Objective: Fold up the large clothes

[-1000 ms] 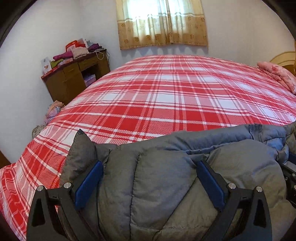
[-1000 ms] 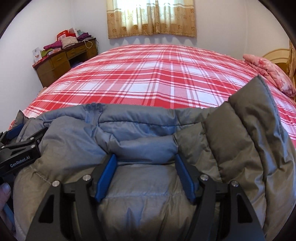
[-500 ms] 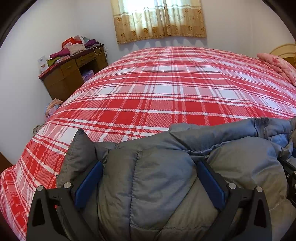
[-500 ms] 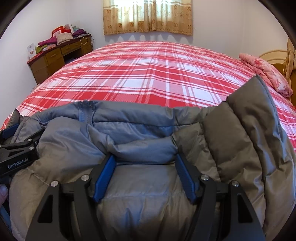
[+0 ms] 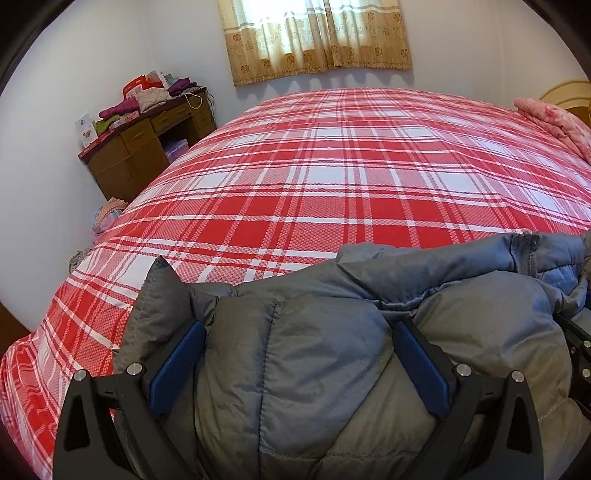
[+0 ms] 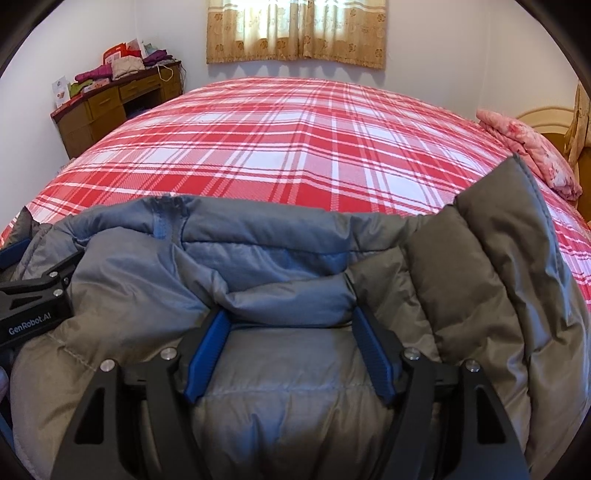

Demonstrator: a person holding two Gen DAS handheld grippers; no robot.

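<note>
Two grippers, one garment, one bed.

Item 1: grey puffer jacket (image 5: 332,369), quilted and bulky, bunched across the lower half of both views at the near edge of the bed. Lining and zipper seam show along its upper fold; one quilted flap stands upright at the right of the right wrist view, another at the left of the left wrist view.

Item 2: left gripper (image 5: 299,365), bottom centre of its own view. Blue pads (image 5: 177,369) pressed into a thick wad of jacket on either side; jaws wide but clenched on the padding.

Item 3: right gripper (image 6: 290,354), bottom centre of its own view. A puffed roll of jacket sits between its pads (image 6: 207,354), which touch the fabric at both sides; jaws are opening, the grip loosening.

Item 4: bed with red plaid cover (image 5: 332,177), filling the middle of both views, flat and bare beyond the jacket.

Item 5: pink bedding (image 6: 528,151) at right edge; wooden desk (image 5: 140,155) stacked with clothes at upper left; curtain (image 6: 295,29) at top centre.

Progress: judged early to middle. Jacket is gathered and held in a heap, with no neat flat fold visible. Left to do, by appearance: lay it on the plaid cover, flatten it, bring sleeves and sides in, and fold it over.
</note>
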